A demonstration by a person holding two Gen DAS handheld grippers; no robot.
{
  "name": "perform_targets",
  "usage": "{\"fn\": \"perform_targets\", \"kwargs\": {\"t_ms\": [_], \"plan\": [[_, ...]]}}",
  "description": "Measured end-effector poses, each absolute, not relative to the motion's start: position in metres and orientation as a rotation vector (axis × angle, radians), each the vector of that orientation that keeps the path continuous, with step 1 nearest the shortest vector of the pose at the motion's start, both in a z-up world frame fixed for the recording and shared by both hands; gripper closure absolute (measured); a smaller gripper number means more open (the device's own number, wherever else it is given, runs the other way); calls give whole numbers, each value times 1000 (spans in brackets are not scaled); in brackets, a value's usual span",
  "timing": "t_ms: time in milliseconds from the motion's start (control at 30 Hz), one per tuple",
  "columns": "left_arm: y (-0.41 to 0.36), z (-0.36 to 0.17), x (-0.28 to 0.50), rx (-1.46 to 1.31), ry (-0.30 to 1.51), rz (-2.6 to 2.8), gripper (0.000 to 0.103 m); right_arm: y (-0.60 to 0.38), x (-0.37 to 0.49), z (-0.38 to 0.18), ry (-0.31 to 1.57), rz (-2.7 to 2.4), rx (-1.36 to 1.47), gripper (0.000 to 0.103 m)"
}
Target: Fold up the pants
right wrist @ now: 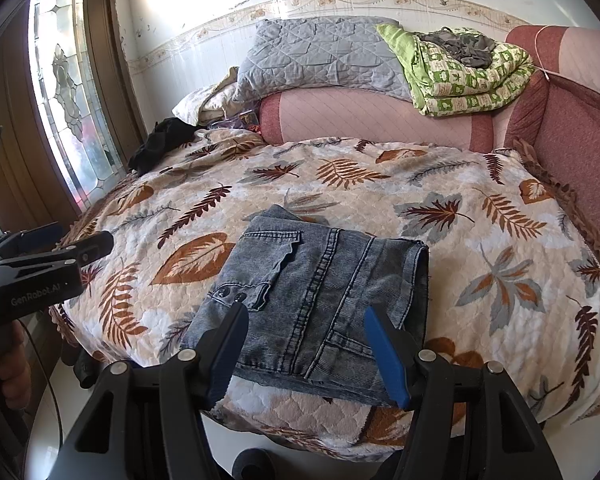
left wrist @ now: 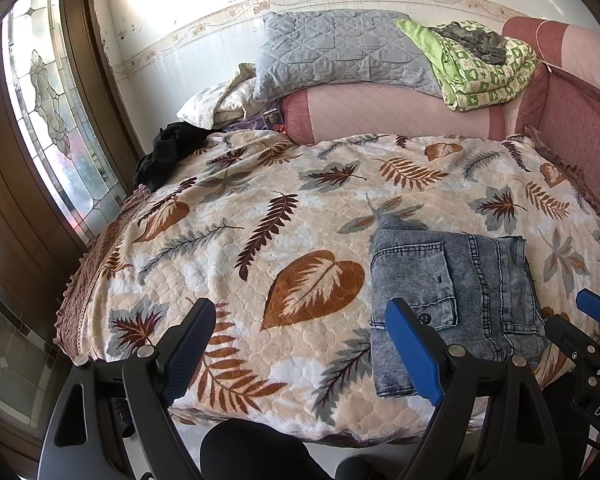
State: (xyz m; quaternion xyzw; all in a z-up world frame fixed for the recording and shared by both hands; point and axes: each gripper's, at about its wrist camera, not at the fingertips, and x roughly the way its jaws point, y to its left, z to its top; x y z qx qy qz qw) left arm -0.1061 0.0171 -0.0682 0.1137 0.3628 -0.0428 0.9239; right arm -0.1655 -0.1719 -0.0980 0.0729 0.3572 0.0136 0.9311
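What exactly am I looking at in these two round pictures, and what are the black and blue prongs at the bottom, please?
No robot is here: a person carries a hand-held gripper in each hand, and a fisheye camera on each looks forward along its two fingers. The prongs are those fingers. One picture is from the left hand-held gripper, the other from the right hand-held gripper. Both are open and hold nothing. In front lies a bed under a leaf-print blanket, with a pair of grey-blue denim pants folded into a compact stack near its front edge. At the back sit a grey quilted pillow, a green bedding bundle and a crumpled black garment.
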Motion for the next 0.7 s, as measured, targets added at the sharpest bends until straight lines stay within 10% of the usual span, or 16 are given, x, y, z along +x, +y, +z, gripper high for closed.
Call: {"fn": "perform_targets", "kwargs": {"t_ms": [700], "plan": [[5,-59,-127,271,727,-88,16,-187,-188,-89,695,3,189,39]]}}
